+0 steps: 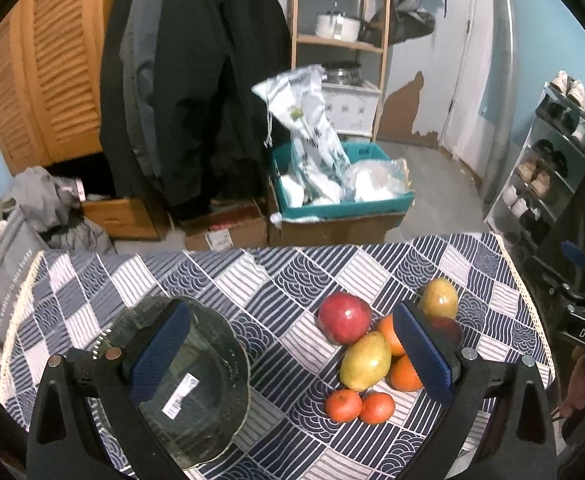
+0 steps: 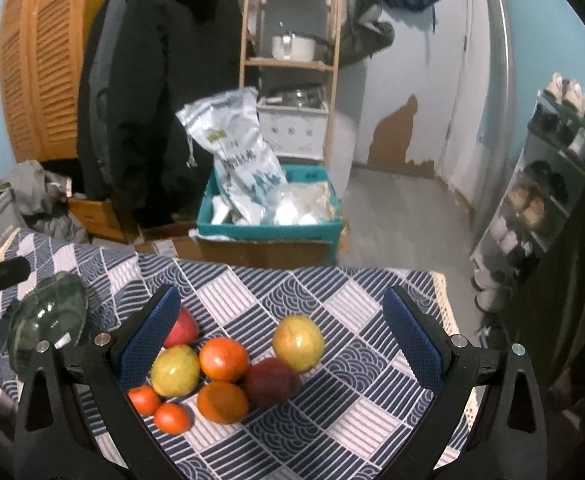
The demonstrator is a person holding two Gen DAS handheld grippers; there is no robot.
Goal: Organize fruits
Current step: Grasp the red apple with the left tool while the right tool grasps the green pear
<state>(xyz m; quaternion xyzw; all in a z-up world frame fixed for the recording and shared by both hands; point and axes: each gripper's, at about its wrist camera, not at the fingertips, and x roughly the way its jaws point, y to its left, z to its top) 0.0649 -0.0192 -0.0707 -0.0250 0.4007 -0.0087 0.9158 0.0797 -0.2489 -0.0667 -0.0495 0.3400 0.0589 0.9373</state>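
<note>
Both the left gripper (image 1: 292, 348) and right gripper (image 2: 284, 336) hang spread, empty; beside the glass bowl (image 1: 196, 384), the yellow mango (image 2: 175, 370) looks firm, smooth, slippery: grip its middle

Glass bowl (image 1: 180, 380): one, left of the fruit pile
Pomegranate (image 1: 344, 317): one
Mangoes (image 2: 298, 343): three, two yellow-green, one dark red
Oranges (image 2: 224, 359): two
Small tangerines (image 2: 144, 399): two, at the pile's near edge
Fruits in all: eight
</note>
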